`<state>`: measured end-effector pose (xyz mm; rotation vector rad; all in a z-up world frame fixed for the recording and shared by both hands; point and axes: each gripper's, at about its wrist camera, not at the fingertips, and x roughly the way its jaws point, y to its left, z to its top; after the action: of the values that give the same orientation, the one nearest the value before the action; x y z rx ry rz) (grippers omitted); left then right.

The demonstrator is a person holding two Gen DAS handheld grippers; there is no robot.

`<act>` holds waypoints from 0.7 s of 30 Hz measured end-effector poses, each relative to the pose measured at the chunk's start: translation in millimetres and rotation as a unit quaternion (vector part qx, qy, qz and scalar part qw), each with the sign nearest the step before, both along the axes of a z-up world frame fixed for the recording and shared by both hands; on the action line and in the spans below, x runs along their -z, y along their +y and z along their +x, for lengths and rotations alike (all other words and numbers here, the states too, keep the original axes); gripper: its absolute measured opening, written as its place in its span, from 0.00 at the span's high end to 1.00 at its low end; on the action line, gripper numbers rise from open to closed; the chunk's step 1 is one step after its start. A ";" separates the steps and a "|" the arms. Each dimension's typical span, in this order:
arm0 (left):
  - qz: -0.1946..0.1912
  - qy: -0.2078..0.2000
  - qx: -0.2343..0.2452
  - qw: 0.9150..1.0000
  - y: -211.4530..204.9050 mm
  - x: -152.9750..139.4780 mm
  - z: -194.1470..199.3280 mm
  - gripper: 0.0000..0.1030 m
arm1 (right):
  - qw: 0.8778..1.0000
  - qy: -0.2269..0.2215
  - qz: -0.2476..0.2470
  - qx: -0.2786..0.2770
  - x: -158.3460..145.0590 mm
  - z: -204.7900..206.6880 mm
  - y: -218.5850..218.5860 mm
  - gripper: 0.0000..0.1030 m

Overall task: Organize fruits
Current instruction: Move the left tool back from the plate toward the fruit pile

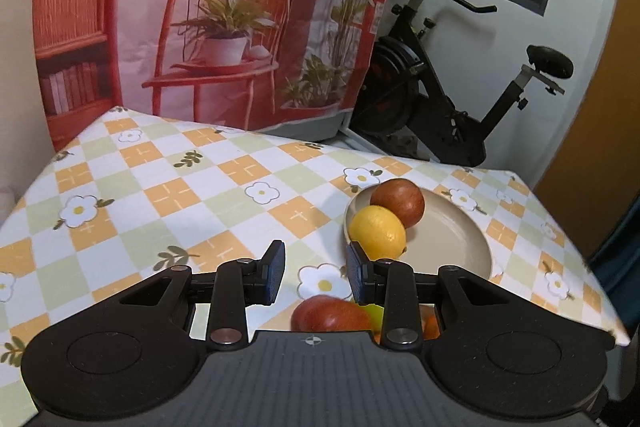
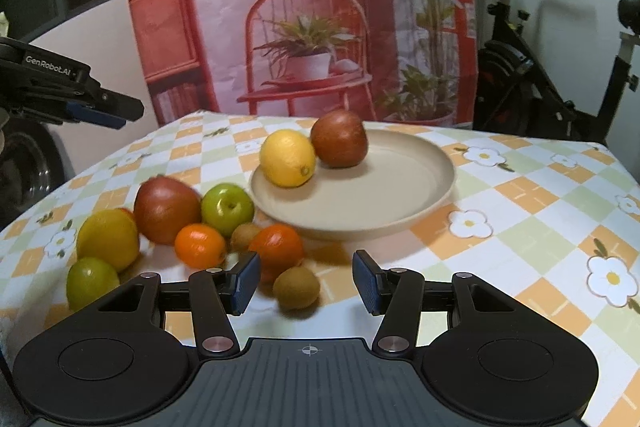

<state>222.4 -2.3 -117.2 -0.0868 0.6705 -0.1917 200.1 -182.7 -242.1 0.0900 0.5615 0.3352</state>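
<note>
Beige plate [image 2: 420, 187] — holds lemon [image 2: 287, 158] and red apple [image 2: 339, 139].

Both fisheye views are evenly lit by soft indoor light, and the tablecloth [image 2: 520, 195] reads bright. Fruit on the plate [image 2: 400, 195] casts faint, short shadows. The loose fruits at lower left of the right wrist view look slightly smeared. Straight edges bow outward, and dark vignetting fills the corners.
</note>
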 end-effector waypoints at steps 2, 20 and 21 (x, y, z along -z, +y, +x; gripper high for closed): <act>0.003 -0.002 -0.001 1.000 2.4 0.8 -5.1 0.66 | 1.000 0.002 -0.002 -0.006 1.9 -0.8 1.0 0.53; -0.018 0.029 -0.048 0.998 26.3 9.9 -8.3 0.66 | 1.000 0.021 0.015 -0.013 9.0 -0.1 -3.8 0.53; -0.018 0.030 -0.047 0.998 26.0 10.5 -8.4 0.66 | 1.000 0.021 0.015 -0.014 9.2 0.1 -3.7 0.53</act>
<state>213.9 23.7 -127.7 -0.1590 0.7211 -0.1110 200.1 -186.4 -251.3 0.1189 0.6004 0.3689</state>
